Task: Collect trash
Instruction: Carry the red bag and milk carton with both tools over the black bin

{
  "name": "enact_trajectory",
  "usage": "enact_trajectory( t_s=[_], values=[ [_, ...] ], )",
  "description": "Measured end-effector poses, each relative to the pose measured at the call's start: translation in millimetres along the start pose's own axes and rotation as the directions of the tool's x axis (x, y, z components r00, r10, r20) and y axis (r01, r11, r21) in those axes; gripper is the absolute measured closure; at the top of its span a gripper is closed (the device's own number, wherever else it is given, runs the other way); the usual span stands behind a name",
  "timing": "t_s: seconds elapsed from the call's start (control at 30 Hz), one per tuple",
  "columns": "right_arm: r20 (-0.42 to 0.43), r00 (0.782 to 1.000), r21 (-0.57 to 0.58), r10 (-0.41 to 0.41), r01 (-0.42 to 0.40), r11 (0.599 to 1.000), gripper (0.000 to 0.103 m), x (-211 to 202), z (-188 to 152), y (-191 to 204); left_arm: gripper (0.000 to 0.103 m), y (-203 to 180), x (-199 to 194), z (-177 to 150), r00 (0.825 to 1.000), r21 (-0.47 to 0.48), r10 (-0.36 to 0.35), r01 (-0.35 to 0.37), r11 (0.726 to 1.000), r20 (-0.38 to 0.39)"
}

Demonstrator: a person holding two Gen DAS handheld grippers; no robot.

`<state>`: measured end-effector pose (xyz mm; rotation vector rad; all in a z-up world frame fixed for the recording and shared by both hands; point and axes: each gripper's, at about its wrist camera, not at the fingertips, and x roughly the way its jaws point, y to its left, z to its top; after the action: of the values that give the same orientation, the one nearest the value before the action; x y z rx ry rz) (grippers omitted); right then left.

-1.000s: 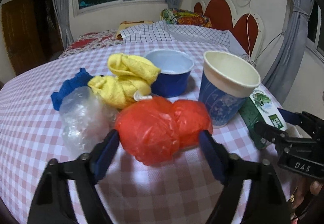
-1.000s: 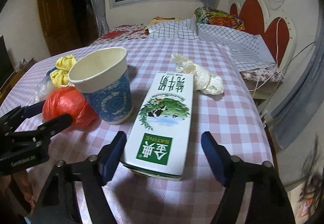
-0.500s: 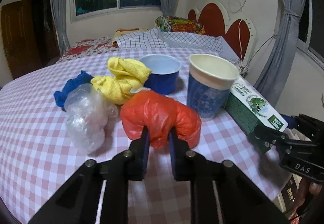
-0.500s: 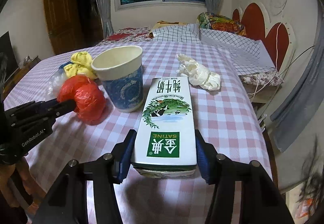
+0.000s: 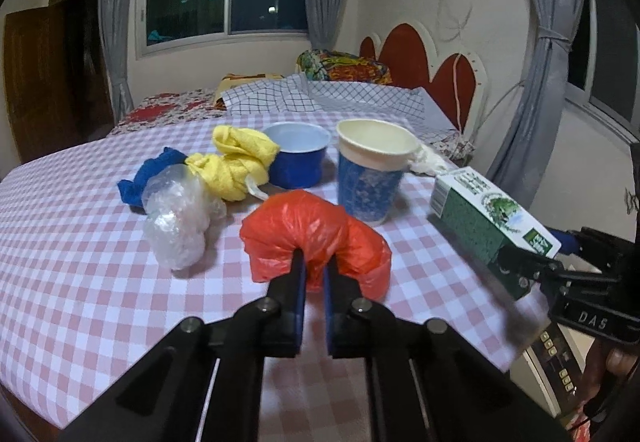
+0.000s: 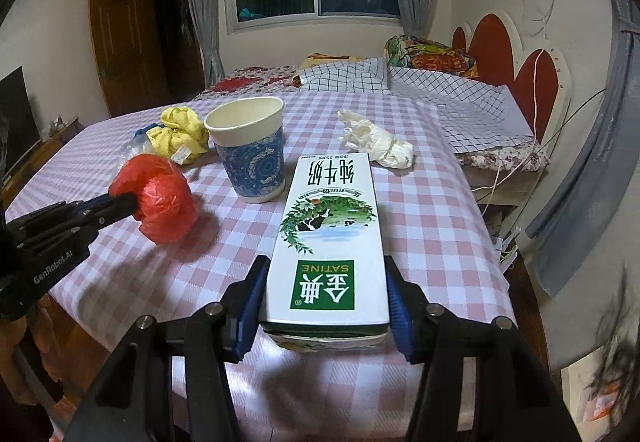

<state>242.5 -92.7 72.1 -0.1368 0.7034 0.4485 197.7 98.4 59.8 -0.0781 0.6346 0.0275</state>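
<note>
left gripper (image 5: 314, 270) now clamped on red bag (image 5: 316, 238); right gripper (image 6: 322, 294) lifted carton (image 6: 328, 238).

"SATINE" on milk carton (image 6: 326, 238), "GenRobot.AI" on left gripper (image 6: 134, 202), "DAS" on right gripper (image 5: 532, 266)

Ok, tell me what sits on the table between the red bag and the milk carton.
In the right wrist view, the blue patterned paper cup stands between the red bag and the milk carton, set a little farther back; nearer, only bare checked tablecloth.
</note>
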Motion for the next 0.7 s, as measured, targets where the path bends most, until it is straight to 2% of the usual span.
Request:
enact_trajectory(
  t_s=[0.33, 0.7],
  values=[
    [0.024, 0.999, 0.031, -0.046, 0.045, 0.998, 0.047, -46, -22, -31, 0.095, -43, -18, -12, 0.998, 0.059, -0.053, 0.051, 0.997, 0.017],
    [0.044, 0.989, 0.109, -0.141, 0.136, 0.985, 0.047, -111, -65, -85, 0.095, -121, -31, -29, 0.985, 0.134, -0.171, 0.170, 0.976, 0.000]
  ],
)
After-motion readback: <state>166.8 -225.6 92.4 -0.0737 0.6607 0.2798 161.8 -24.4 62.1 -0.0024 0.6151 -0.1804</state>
